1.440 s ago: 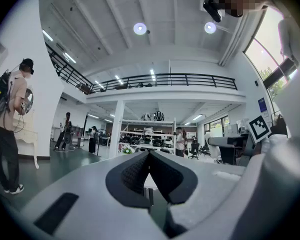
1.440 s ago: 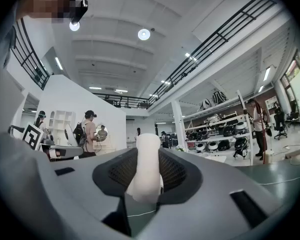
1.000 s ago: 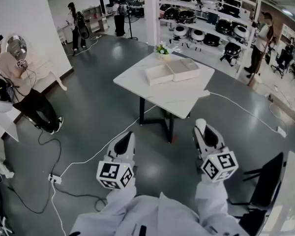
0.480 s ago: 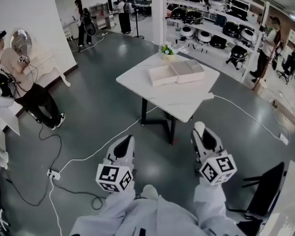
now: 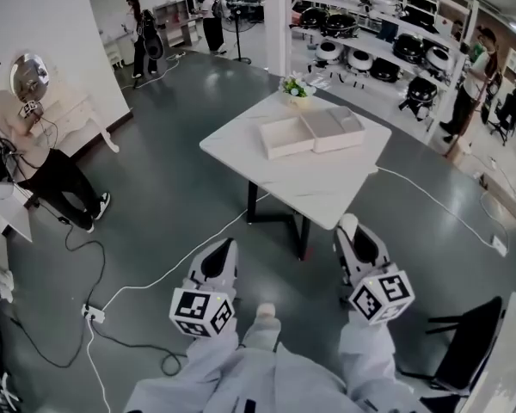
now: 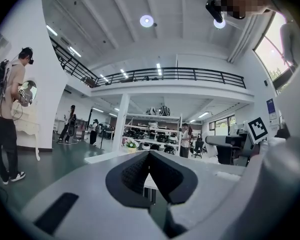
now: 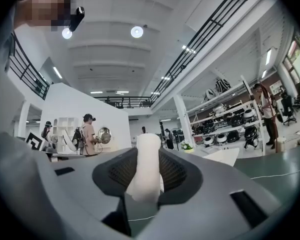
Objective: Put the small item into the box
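A small white rounded item (image 7: pixel 148 160) stands upright between the pads of my right gripper (image 7: pixel 147 170), which is shut on it. In the head view its white tip (image 5: pixel 349 224) pokes out past the right gripper (image 5: pixel 354 239), low and right of centre. My left gripper (image 5: pixel 220 256) is held beside it, and its dark pads meet with nothing between them (image 6: pixel 149 157). Both are over the floor, short of the white table (image 5: pixel 310 188). On the table lies a pale box, its open tray (image 5: pixel 285 138) side by side with its lid (image 5: pixel 335 127).
A small flower pot (image 5: pixel 294 87) sits at the table's far corner. White cables (image 5: pixel 168 269) and a power strip (image 5: pixel 93 314) lie on the floor at left. A black chair (image 5: pixel 471 351) stands at lower right. Shelves of black pots (image 5: pixel 387 54) and several people ring the room.
The table and box have slid nearer and lower in the head view as the person walks toward them. Both grippers keep their pose, and the white item stays held.
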Motion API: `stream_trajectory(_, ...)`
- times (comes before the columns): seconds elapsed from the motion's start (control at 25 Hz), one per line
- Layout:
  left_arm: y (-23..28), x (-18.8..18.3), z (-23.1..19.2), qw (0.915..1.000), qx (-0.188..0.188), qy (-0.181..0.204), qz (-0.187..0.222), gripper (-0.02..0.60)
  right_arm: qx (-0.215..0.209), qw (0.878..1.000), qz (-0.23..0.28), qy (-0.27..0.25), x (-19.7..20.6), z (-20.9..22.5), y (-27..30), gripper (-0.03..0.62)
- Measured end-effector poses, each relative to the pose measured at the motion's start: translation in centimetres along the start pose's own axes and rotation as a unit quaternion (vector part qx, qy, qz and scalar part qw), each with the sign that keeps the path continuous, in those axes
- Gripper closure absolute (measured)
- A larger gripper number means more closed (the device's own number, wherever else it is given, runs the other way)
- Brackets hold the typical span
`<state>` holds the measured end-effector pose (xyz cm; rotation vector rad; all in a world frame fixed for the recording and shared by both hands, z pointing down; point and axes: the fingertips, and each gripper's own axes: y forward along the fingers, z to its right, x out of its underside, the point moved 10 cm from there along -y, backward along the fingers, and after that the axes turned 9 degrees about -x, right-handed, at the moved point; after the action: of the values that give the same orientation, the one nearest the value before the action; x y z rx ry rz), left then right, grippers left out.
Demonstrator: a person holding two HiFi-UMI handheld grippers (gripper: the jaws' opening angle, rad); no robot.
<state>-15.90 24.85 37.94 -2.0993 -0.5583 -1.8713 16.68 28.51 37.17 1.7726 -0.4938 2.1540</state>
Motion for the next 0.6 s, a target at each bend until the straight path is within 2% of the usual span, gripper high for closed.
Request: stream_trajectory(0.6,14.6,-1.1,-7.5,0.9992,0.029,-0.014,-0.022,0.584,0.013,1.0,-0.022,0.017,0.4,6.0,14.5,0.477)
